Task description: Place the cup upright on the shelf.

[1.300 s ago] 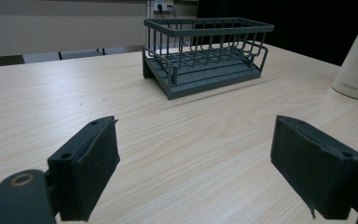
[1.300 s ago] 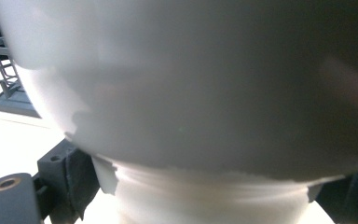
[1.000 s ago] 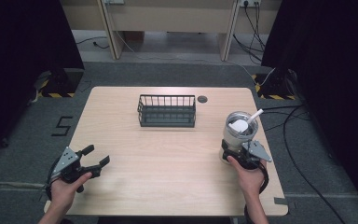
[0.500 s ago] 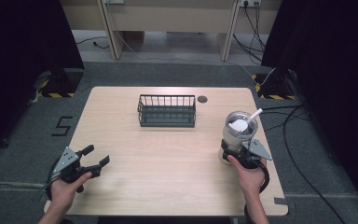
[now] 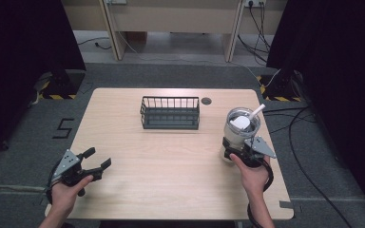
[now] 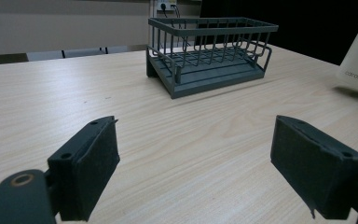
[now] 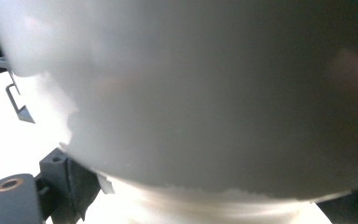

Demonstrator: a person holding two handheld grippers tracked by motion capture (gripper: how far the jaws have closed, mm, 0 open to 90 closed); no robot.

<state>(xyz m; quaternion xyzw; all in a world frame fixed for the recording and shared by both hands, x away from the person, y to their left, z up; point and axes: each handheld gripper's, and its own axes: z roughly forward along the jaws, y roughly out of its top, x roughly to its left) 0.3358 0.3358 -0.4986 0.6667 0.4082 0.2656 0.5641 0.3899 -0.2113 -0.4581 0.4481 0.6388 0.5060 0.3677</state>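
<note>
While your right claw (image 5: 235,151) squeezes the cup (image 5: 240,130), which stands on the counter (image 5: 171,161), your left claw (image 5: 93,164) waits wide apart, holding nothing. Ahead, the basket (image 5: 170,113) has nothing inside yet.

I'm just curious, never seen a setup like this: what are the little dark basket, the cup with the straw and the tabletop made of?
The basket looks like thin metal wire with a matte dark grey coating: slim bars, solid base. The cup seems to be pale plastic or coated metal with a clear lid and white straw; hard to tell which. The table shows light wood grain, likely a smooth laminate.
</note>
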